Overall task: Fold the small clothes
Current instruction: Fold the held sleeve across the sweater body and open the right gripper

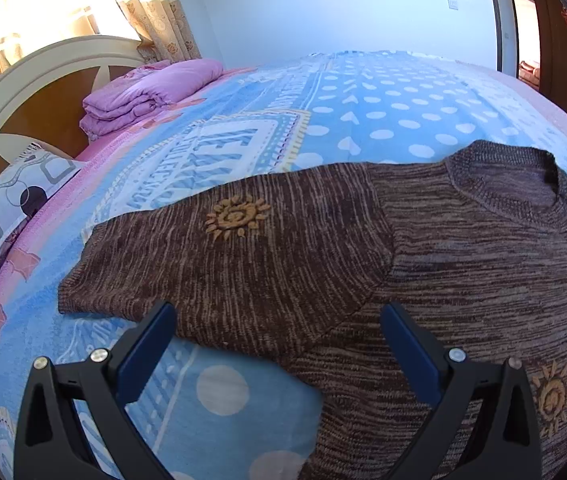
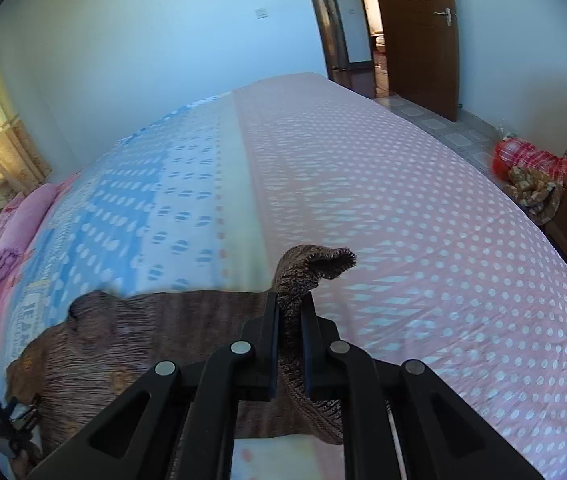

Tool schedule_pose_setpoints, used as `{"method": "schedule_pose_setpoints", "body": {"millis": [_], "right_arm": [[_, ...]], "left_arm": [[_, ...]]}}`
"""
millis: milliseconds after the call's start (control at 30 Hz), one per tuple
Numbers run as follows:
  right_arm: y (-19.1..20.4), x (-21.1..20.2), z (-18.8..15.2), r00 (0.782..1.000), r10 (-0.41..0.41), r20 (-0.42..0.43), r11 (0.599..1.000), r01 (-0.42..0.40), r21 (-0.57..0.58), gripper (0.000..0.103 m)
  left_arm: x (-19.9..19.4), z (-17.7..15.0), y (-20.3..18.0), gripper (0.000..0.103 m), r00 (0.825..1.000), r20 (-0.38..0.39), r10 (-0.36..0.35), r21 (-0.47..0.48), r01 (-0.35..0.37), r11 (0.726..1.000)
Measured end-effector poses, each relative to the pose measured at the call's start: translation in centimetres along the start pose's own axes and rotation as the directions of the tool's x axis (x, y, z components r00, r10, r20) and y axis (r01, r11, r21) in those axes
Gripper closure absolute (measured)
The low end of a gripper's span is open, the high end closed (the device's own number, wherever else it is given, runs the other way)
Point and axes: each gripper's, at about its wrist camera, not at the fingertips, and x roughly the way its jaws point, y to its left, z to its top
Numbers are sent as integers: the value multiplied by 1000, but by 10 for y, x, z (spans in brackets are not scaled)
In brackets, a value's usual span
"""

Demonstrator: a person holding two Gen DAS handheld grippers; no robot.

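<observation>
A brown knit sweater lies flat on the bed, collar toward the far side, one sleeve spread out flat to the left. The left claw hangs just above that sleeve's near edge with its jaws wide and nothing between them.

The right claw is clamped narrow on the other sleeve, gripping it a little below the cuff, which flops free above the pads. The rest of the sleeve trails down from the grip to the body of the sweater.

This looks like the start of the sleeve fold, with nothing folded over yet.

What could go wrong:
- The grip is on a thin bunch of loose knit near the cuff. A quick pull could let the sleeve slide out of the pads, dropping it in a heap.
- With the left claw holding nothing down, carrying the sleeve across may drag the whole sweater over the smooth sheet and skew it.
- The floppy cuff may curl under as the sleeve lands, leaving a lump in the fold.
- Lifting too high would pull the shoulder up and wrinkle the flat body.
</observation>
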Motion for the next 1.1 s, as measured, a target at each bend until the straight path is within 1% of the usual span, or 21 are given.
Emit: {"method": "schedule_pose_setpoints", "body": {"millis": [133,300,500,600,700,833,867,900,967,1000,1033,1067,1100], "right_arm": [[40,-20,6,998,69,-12,998,-70,-12,95],[103,-40,7,991,134,-24,988,-136,-79,95],[167,-41,-4,979,195,-67,970,-202,-132,95],[197,-28,-16,971,219,-99,962,-232,-148,95],[225,-2,-36,959,246,-143,954,-266,-137,95],[267,54,-75,935,289,-204,943,-315,-110,95],[277,72,-89,925,311,-216,937,-336,-91,94],[282,85,-100,913,331,-237,931,-357,-80,91],[294,111,-126,892,341,-295,923,-378,-76,78],[295,117,-135,885,341,-317,921,-382,-74,60],[294,119,-144,875,351,-333,915,-396,-77,57],[292,115,-151,868,357,-344,907,-411,-96,57],[288,108,-156,871,351,-344,902,-413,-124,57]], "left_arm": [[0,-1,3,0,1000,6,-20,-19,20,1000],[-1,-2,6,0,999,15,-42,-34,42,999],[1,-4,11,0,998,11,-69,-58,70,996],[1,-4,11,0,997,12,-80,-66,81,995],[2,-4,11,0,997,12,-82,-66,83,994],[4,-4,8,0,997,0,-81,-55,81,995],[6,-4,8,0,997,-7,-79,-55,78,995],[7,-4,8,0,997,-14,-77,-58,76,995],[10,-4,11,0,997,-29,-78,-68,75,995],[11,-5,13,0,997,-37,-72,-77,69,995],[12,-5,14,0,997,-42,-70,-84,67,994],[12,-5,16,0,996,-52,-76,-85,72,994],[13,-6,16,0,995,-61,-81,-76,76,994]]}}
